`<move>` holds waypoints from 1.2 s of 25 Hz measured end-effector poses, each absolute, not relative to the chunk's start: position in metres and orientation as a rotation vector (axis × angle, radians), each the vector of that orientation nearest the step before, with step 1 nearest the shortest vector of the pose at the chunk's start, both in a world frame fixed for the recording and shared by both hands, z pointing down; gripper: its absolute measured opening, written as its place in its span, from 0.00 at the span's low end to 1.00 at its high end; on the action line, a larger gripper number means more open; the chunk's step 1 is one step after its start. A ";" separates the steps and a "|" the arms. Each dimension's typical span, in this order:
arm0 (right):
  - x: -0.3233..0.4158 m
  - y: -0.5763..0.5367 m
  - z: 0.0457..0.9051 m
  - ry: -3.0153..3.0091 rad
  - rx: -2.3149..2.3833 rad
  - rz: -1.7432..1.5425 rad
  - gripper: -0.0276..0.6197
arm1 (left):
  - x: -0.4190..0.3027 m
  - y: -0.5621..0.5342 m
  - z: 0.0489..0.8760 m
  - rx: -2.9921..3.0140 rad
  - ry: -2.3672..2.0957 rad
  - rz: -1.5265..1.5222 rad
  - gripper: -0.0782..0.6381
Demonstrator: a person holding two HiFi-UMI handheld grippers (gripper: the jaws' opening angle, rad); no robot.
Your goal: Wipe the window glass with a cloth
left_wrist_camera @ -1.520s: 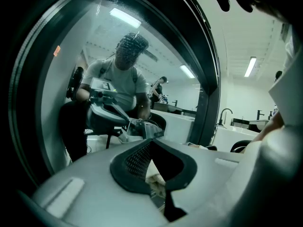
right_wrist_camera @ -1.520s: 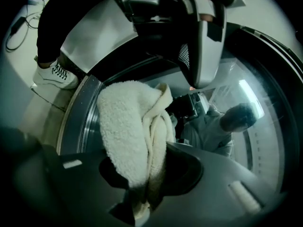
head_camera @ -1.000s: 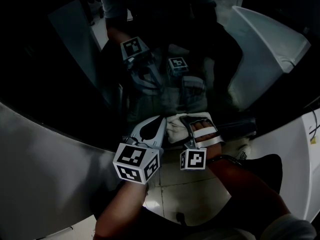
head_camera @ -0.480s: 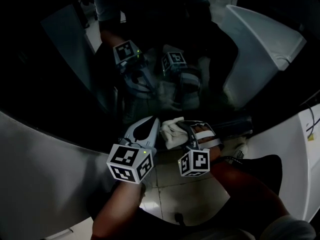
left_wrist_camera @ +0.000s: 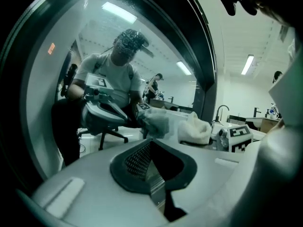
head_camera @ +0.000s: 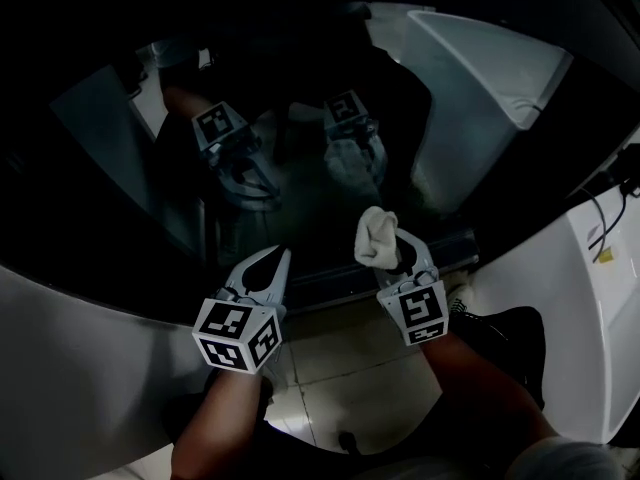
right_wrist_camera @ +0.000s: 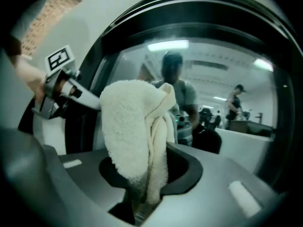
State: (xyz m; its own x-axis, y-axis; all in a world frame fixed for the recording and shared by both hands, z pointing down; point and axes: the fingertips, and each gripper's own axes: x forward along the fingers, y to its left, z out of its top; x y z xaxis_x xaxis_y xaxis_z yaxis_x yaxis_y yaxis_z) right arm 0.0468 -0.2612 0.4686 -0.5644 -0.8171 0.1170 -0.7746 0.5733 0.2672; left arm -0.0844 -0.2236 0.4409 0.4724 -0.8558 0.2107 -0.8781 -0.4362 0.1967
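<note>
Fingers of my left gripper (head_camera: pixel 279 257) are pressed together with nothing between them, their tips aimed at the glass (head_camera: pixel 300 193) just ahead. I judge this one is parked low, close to the bottom rim (head_camera: pixel 330 286), so it keeps out of the wiping path.

To the right of those fingers, and apart from them, the right gripper (head_camera: pixel 396 255) has its fingers pinched on the cloth (head_camera: pixel 376 236). In the right gripper view the cloth (right_wrist_camera: pixel 137 136) is clamped by its lower end deep between the fingers. The rest stands up past the tips as a folded wad. That hold makes sense to me: with the bulk beyond the fingertips, towel rather than plastic would meet the pane.

It is cream-white terry with a nubby pile, doubled over itself, and a smoother hemmed edge runs down its right side. I see no marks on it.

The wad sits straight ahead of the right fingertips, at the lower part of the glass. In the left gripper view it lies just beside its own reflection (left_wrist_camera: pixel 158 122), so I take it to be at or very near the surface. I cannot confirm actual contact. The pane is dark and mirror-like, and I can pick out no streaks.
</note>
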 end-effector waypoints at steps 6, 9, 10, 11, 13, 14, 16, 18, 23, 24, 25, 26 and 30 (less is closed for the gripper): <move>0.138 -0.294 0.439 -2.485 1.801 -0.060 0.23 | -0.082 -0.220 0.440 2.446 -1.448 0.157 0.13; 0.164 -0.300 0.442 -2.437 1.903 0.026 0.23 | -0.078 -0.218 0.435 2.454 -1.437 0.156 0.13; 0.167 -0.300 0.443 -2.427 1.916 0.045 0.23 | -0.077 -0.217 0.435 2.460 -1.431 0.156 0.13; 0.168 -0.301 0.444 -2.422 1.923 0.059 0.23 | -0.076 -0.216 0.434 2.466 -1.422 0.157 0.13; 0.168 -0.302 0.445 -2.416 1.936 0.072 0.23 | -0.073 -0.215 0.433 2.477 -1.403 0.164 0.13; 0.168 -0.303 0.444 -2.413 1.945 0.076 0.23 | -0.072 -0.214 0.433 2.480 -1.393 0.167 0.13; 0.168 -0.303 0.443 -2.404 1.963 0.080 0.23 | -0.070 -0.213 0.432 2.483 -1.380 0.172 0.13; 0.168 -0.304 0.441 -2.399 1.976 0.074 0.23 | -0.069 -0.214 0.431 2.486 -1.373 0.173 0.13; 0.165 -0.308 0.439 -2.379 2.000 0.044 0.23 | -0.070 -0.215 0.429 2.484 -1.372 0.180 0.13; 0.165 -0.308 0.439 -2.369 2.001 0.031 0.23 | -0.070 -0.215 0.429 2.483 -1.372 0.183 0.13; 0.165 -0.309 0.439 -2.358 2.001 0.020 0.24 | -0.070 -0.215 0.429 2.481 -1.372 0.185 0.13; 0.165 -0.309 0.439 -2.350 2.000 0.010 0.24 | -0.070 -0.215 0.429 2.480 -1.371 0.187 0.13; 0.165 -0.311 0.438 -2.340 2.004 -0.012 0.24 | -0.070 -0.216 0.430 2.475 -1.372 0.183 0.13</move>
State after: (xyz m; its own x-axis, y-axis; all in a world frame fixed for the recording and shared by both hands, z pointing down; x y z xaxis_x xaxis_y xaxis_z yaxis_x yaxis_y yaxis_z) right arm 0.1646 -0.3109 0.4385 -0.1524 -0.9875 0.0410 -0.9870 0.1542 0.0454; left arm -0.0698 -0.2158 0.4303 0.5346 -0.8055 0.2558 -0.8444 -0.4962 0.2021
